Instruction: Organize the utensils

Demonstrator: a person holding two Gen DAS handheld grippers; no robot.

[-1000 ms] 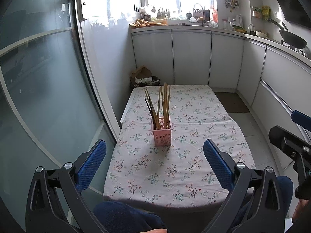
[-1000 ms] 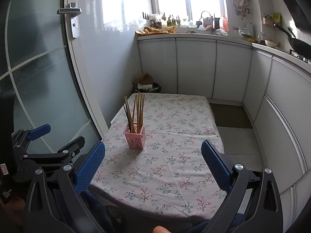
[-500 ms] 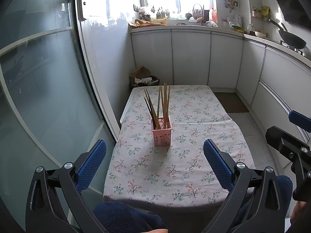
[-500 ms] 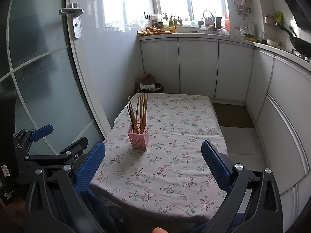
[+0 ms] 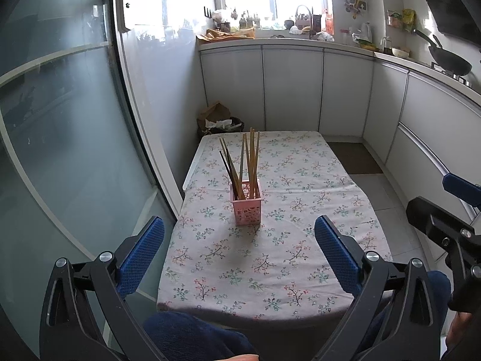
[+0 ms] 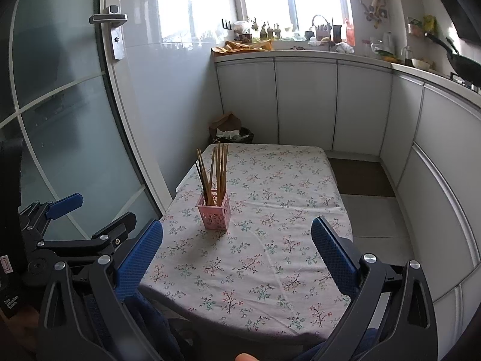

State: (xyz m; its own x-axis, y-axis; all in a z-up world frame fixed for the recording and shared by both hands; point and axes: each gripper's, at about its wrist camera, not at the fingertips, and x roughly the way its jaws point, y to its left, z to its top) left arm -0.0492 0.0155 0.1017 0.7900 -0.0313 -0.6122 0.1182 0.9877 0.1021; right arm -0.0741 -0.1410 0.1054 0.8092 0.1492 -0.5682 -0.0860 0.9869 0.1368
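Observation:
A pink perforated holder [image 5: 246, 206] [image 6: 214, 212] stands upright on the floral tablecloth [image 5: 297, 186] [image 6: 270, 210], left of the table's middle. Several wooden chopsticks [image 5: 245, 161] [image 6: 214, 170] stick up out of it, fanned slightly. My left gripper [image 5: 239, 252] is open, held back over the table's near edge with nothing between its blue pads. My right gripper [image 6: 237, 252] is also open and empty, near the front edge. In the left wrist view the right gripper shows at the far right [image 5: 448, 207]; in the right wrist view the left gripper shows at the far left [image 6: 87, 219].
A glass door [image 5: 69, 138] runs close along the table's left side. White cabinets [image 5: 291, 90] and a worktop curve around the back and right. A bin with paper [image 5: 221, 121] sits behind the table. A person's dark-clothed knees [image 5: 192, 340] are under the near edge.
Both grippers stay open. The right wrist view has shifted slightly, so the holder sits a little further right in it; the left view is nearly unchanged.

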